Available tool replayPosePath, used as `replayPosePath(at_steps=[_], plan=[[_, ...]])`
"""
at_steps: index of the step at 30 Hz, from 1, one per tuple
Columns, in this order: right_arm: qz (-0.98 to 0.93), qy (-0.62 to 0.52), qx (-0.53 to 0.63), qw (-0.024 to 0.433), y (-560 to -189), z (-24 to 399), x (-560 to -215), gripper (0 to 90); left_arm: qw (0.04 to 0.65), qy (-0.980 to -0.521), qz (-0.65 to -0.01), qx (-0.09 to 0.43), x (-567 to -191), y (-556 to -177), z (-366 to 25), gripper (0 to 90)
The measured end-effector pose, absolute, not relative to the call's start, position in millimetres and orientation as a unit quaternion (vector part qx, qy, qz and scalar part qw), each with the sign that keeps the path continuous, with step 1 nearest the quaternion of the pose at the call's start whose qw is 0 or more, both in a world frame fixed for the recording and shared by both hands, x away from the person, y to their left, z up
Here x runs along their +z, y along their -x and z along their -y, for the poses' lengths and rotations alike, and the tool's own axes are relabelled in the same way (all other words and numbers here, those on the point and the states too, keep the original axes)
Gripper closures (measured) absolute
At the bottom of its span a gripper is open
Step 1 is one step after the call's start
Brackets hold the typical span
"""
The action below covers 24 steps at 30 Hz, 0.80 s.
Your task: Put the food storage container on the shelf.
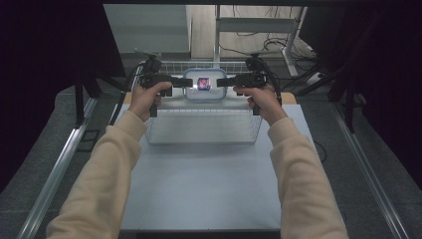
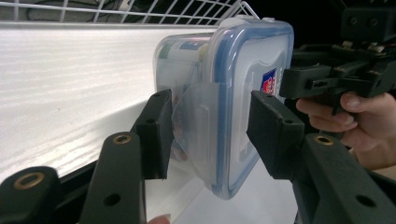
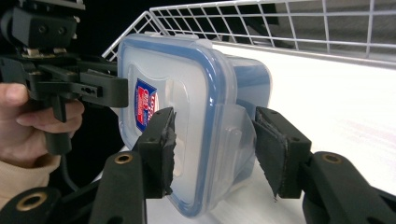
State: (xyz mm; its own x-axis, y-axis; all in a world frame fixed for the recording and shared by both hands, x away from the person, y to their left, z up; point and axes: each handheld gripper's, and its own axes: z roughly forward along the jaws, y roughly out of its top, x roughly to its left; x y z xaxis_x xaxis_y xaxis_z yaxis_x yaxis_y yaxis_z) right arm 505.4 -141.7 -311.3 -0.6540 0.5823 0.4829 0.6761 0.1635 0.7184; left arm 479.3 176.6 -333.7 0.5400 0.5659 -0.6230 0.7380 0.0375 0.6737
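Note:
A clear plastic food container (image 1: 203,83) with a blue-sealed lid and a red-and-blue sticker hangs on its side over the far part of a white wire basket (image 1: 199,110). My left gripper (image 1: 185,82) is shut on the container's left side clip, and the left gripper view shows the container (image 2: 233,93) with its flap between that gripper's (image 2: 212,135) pads. My right gripper (image 1: 221,82) is shut on the opposite clip. In the right gripper view its (image 3: 217,149) pads straddle the lid edge of the container (image 3: 187,93), with the left gripper (image 3: 112,91) beyond.
The basket stands at the far end of a pale grey table (image 1: 209,184). Its wire wall (image 3: 280,23) rises behind the container. Metal rails (image 1: 64,159) run along the floor on both sides. A desk frame with cables (image 1: 278,45) stands behind the table.

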Motion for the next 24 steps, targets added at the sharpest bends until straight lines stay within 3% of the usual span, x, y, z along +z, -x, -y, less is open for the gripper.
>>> replayPosePath(at_steps=[13,24], plan=[[0.695,0.506,-0.492,0.137,-532,145,-322,49.0,0.541,-0.652,-0.513,-0.142,-344,-503,-182,49.7],[0.670,0.540,-0.484,0.157,-537,144,-330,45.4,0.546,-0.631,-0.525,-0.167,-353,-513,-182,45.4]])
